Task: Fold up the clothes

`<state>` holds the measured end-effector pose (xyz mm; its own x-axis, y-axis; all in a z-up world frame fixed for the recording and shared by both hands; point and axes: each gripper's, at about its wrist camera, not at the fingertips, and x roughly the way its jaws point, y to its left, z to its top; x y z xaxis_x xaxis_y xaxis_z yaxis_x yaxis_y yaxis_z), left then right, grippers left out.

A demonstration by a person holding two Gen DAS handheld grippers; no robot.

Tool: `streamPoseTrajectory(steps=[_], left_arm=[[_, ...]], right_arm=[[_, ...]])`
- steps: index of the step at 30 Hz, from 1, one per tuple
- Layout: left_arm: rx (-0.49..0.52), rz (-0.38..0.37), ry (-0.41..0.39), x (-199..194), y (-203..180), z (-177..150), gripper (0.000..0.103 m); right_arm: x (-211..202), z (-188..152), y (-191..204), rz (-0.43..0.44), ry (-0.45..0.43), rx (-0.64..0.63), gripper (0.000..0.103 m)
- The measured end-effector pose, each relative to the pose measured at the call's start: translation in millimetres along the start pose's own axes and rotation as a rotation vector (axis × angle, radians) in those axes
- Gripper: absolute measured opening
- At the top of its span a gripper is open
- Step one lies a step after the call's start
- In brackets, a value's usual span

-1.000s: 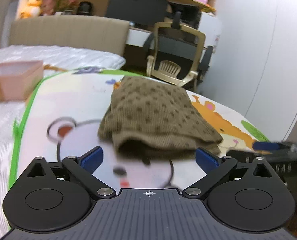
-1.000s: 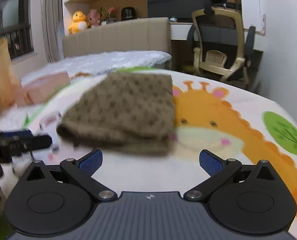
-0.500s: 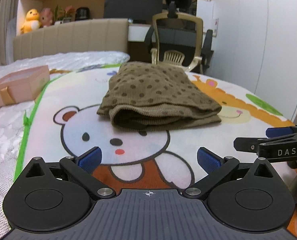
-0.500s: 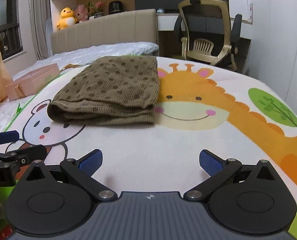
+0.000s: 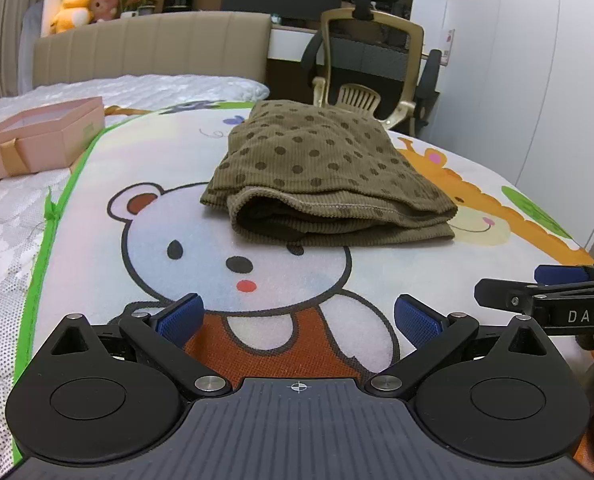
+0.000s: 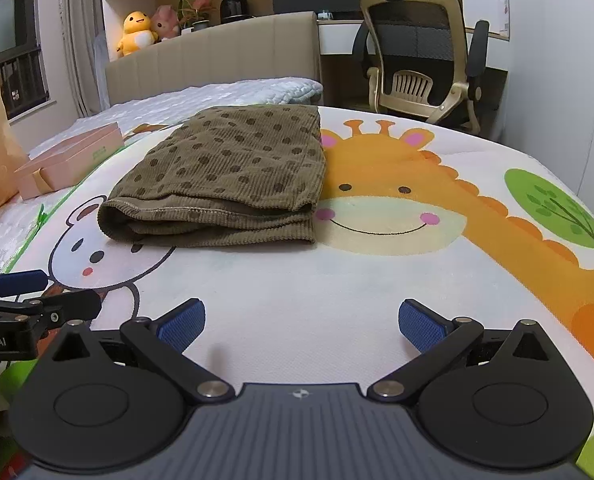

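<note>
One folded garment point(image 5: 321, 184) on the mat point(image 5: 97, 216); two grippers, left gripper point(image 5: 297, 316) and right gripper point(image 6: 301, 320), jaws wide, empty.

"DAS" on right claw point(image 5: 553, 300), "bot.AI" on left claw point(image 6: 37, 300)

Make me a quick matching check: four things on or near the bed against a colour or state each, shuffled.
Things:
1. garment
2. gift box
3. left gripper
4. office chair

States:
A. pink, on the white quilt
B. open, holding nothing
C. folded, brown with dark dots
D. beyond the bed by the desk

Pairs: 1-C, 2-A, 3-B, 4-D
</note>
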<state>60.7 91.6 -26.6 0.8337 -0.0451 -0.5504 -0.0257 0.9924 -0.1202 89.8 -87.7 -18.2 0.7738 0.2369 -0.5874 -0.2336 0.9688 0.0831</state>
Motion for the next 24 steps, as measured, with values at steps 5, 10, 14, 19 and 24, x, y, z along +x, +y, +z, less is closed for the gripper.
streamPoseTrajectory(steps=[5,10,14,19,24], left_arm=[[0.011,0.004,-0.004,-1.1,-1.3,0.0,0.103],[0.012,0.004,-0.005,-1.2,-1.1,0.5,0.103],[0.011,0.003,-0.005,-1.2,-1.2,0.5,0.103],[0.009,0.003,-0.006,-1.5,-1.7,0.1,0.103],[0.007,0.002,-0.005,-1.6,-0.7,-0.1,0.103]], right_arm=[[-0.2,0.2,0.0,-0.003,-0.006,-0.008,0.103],[-0.9,0.0,1.3,-0.005,-0.009,-0.012,0.103],[-1.3,0.2,0.1,-0.004,-0.010,-0.012,0.103],[-1.5,0.5,-0.6,-0.003,-0.010,-0.012,0.103],[-1.4,0.4,0.3,-0.002,-0.011,-0.013,0.103]])
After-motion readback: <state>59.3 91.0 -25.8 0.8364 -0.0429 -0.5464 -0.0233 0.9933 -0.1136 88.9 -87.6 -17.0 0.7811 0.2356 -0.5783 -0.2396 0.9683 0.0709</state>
